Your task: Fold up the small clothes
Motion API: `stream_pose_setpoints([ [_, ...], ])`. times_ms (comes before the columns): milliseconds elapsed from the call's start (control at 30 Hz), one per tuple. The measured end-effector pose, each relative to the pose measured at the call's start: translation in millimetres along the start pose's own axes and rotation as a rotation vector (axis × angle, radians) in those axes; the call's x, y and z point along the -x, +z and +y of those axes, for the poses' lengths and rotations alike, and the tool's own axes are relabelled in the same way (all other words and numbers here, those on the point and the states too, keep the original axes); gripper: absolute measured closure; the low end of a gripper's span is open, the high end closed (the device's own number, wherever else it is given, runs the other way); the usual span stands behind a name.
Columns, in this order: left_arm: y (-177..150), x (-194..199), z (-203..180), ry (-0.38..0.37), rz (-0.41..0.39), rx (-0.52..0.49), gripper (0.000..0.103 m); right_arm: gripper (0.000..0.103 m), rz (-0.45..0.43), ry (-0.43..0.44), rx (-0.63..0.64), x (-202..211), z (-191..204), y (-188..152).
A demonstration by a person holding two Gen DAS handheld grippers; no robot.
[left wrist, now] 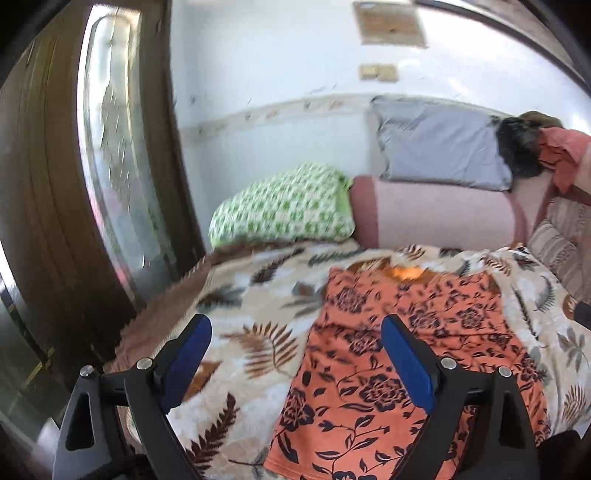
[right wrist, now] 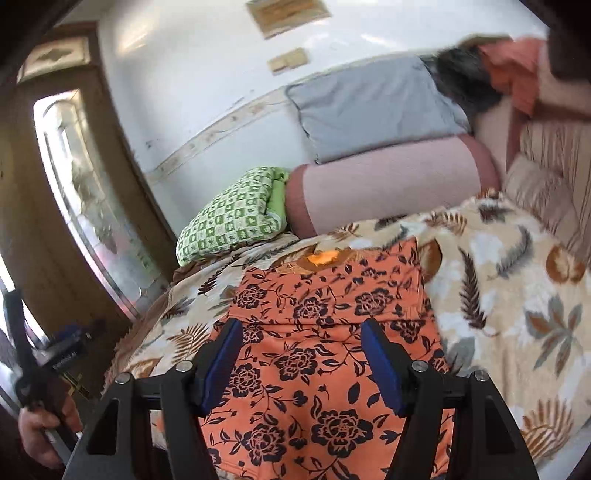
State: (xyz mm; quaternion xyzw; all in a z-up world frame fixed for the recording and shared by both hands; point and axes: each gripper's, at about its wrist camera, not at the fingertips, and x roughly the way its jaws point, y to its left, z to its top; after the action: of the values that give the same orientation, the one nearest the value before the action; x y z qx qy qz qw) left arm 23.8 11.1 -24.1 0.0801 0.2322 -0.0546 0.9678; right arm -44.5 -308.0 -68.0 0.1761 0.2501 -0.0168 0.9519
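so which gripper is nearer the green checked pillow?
Left. The left gripper hangs over the garment's pillow-side edge; the right gripper sits over the garment's middle, farther from the green checked pillow.

I can't read any text here: the wall plaques (right wrist: 287,14) are blurred, and the small print on the left claw's body (right wrist: 64,360) is too smeared.

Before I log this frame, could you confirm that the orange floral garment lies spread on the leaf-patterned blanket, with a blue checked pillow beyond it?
Not quite: the checked pillow is green and white, as the right wrist view shows. The orange floral garment does lie spread on the leaf-patterned blanket.
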Motion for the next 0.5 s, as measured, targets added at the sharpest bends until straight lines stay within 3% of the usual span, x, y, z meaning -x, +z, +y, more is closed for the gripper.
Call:
stream_pose_setpoints([
  [267, 8.9, 27.5, -7.6, -0.026, -0.033, -0.014, 0.010, 0.033, -0.031, -0.002, 0.098, 38.4, 45.1, 4.3],
  [500, 9.0, 41.3, -3.4, -0.019, -0.038, 0.002, 0.010, 0.033, -0.048, -0.034, 0.124, 57.9, 60.9, 9.4],
])
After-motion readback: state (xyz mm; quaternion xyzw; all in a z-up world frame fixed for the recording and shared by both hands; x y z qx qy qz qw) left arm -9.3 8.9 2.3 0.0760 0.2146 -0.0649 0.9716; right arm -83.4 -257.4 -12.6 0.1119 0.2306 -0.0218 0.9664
